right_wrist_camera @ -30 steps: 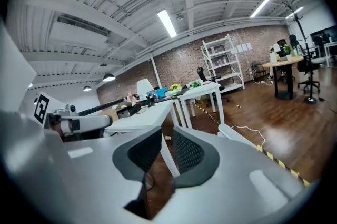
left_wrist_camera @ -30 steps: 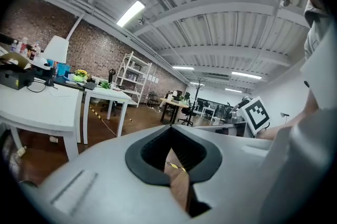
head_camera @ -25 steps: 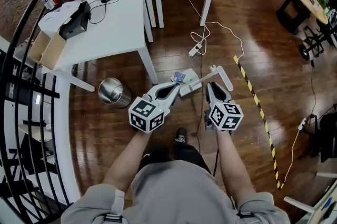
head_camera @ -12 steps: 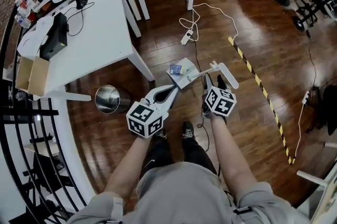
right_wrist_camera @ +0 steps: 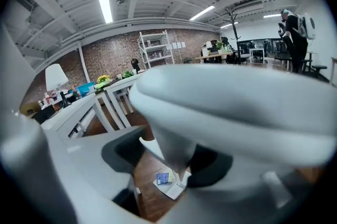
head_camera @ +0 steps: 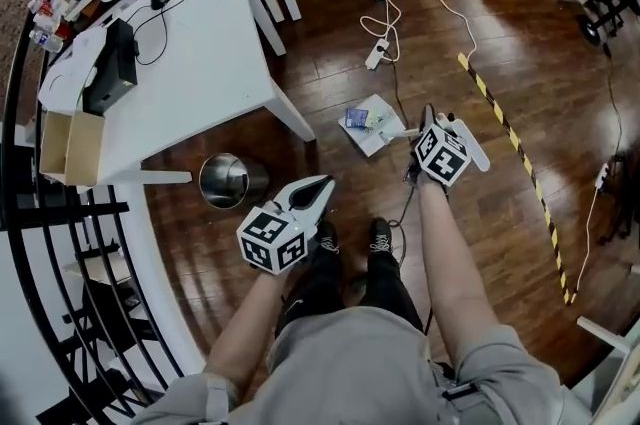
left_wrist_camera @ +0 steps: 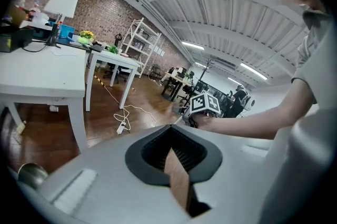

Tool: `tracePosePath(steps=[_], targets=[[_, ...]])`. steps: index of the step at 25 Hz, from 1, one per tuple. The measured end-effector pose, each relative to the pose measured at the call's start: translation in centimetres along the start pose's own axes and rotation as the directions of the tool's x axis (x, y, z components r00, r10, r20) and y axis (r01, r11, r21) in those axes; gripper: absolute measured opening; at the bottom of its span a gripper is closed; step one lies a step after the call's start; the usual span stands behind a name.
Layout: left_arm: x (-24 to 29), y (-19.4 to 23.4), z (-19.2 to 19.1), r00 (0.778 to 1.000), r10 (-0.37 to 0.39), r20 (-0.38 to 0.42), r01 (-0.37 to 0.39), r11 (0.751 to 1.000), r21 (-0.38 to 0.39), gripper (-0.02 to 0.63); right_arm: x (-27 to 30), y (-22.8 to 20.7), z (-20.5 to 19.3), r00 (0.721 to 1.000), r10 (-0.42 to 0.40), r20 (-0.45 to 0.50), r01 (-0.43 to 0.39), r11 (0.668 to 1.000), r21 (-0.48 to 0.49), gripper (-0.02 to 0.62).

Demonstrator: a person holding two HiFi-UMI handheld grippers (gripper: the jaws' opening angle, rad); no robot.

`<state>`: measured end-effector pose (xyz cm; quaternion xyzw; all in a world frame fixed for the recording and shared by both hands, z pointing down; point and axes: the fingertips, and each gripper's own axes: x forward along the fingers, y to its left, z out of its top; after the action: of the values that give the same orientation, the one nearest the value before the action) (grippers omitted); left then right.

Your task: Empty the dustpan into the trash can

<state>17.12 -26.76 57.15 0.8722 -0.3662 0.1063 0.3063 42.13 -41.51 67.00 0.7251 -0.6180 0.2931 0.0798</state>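
The white dustpan (head_camera: pixel 372 125) lies on the wood floor with blue and green scraps on it. Its long white handle (head_camera: pixel 470 149) runs right, past my right gripper (head_camera: pixel 430 125). That gripper's jaws have just been opening; they stand wide and the handle (right_wrist_camera: pixel 231 107) crosses between them without being pressed. Below it the pan (right_wrist_camera: pixel 171 183) shows. The steel trash can (head_camera: pixel 230 181) stands left of the dustpan beside a table leg. My left gripper (head_camera: pixel 322 188) is shut and empty, hanging between the can and my feet. Its own view shows the can's rim (left_wrist_camera: pixel 27 178).
White tables (head_camera: pixel 190 63) stand at the back left, with a cardboard box (head_camera: pixel 68 145) and a lamp on one. A power strip and cable (head_camera: pixel 378 58) lie beyond the dustpan. Yellow-black tape (head_camera: pixel 510 133) crosses the floor on the right. A black railing (head_camera: pixel 60 243) borders the left.
The dustpan has gone from being carried between the grippers to lying on the floor. The right gripper sank with it and opened. The left gripper dropped back, away from the pan.
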Motion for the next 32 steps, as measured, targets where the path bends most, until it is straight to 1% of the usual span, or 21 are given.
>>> tracePosePath(steps=[1, 3, 7, 10, 14, 19, 22, 26, 29, 32], targets=[[0.0, 0.1, 0.0, 1.000, 0.000, 0.001, 0.000, 1.000, -0.003, 0.005, 0.2, -0.1, 0.1, 1.000, -0.008, -0.008, 0.008, 1.000, -0.010, 0.196], [-0.1, 0.4, 0.1, 1.000, 0.004, 0.003, -0.004, 1.000, -0.005, 0.005, 0.4, -0.1, 0.2, 1.000, -0.005, -0.013, 0.004, 1.000, -0.027, 0.189], [-0.5, 0.8, -0.3, 1.000, 0.024, 0.003, -0.024, 1.000, -0.017, 0.005, -0.7, -0.9, 0.1, 0.999, 0.033, 0.007, -0.033, 0.998, -0.061, 0.187], [-0.5, 1.0, -0.8, 0.999, 0.034, -0.004, -0.035, 0.999, -0.026, 0.005, -1.9, -1.3, 1.5, 0.997, 0.065, 0.034, -0.061, 0.992, -0.107, 0.187], [-0.7, 0.8, -2.2, 0.998, 0.050, -0.040, -0.051, 0.999, -0.015, 0.005, -4.6, -0.4, 3.8, 0.988, 0.154, 0.031, -0.147, 0.975, -0.167, 0.187], [0.1, -1.5, -4.9, 0.994, 0.041, -0.098, -0.041, 0.999, 0.000, 0.005, -9.3, 0.7, 7.3, 0.962, 0.271, 0.007, -0.263, 0.938, -0.227, 0.187], [-0.7, -2.4, -6.1, 0.993, 0.057, -0.106, -0.058, 0.998, -0.002, 0.005, -11.7, 2.3, 9.3, 0.941, 0.338, 0.000, -0.327, 0.913, -0.244, 0.187], [-3.1, -2.5, -8.0, 0.987, 0.123, -0.103, -0.127, 0.991, -0.036, 0.005, -14.3, 5.8, 11.3, 0.902, 0.432, -0.022, -0.422, 0.868, -0.261, 0.187], [-5.4, -2.8, -9.3, 0.978, 0.189, -0.091, -0.195, 0.978, -0.070, 0.005, -16.2, 9.0, 12.7, 0.857, 0.514, -0.040, -0.504, 0.818, -0.279, 0.188], [-8.6, -2.6, -9.0, 0.962, 0.269, -0.038, -0.271, 0.958, -0.096, 0.005, -18.2, 13.7, 14.0, 0.796, 0.603, -0.047, -0.587, 0.751, -0.301, 0.187]])
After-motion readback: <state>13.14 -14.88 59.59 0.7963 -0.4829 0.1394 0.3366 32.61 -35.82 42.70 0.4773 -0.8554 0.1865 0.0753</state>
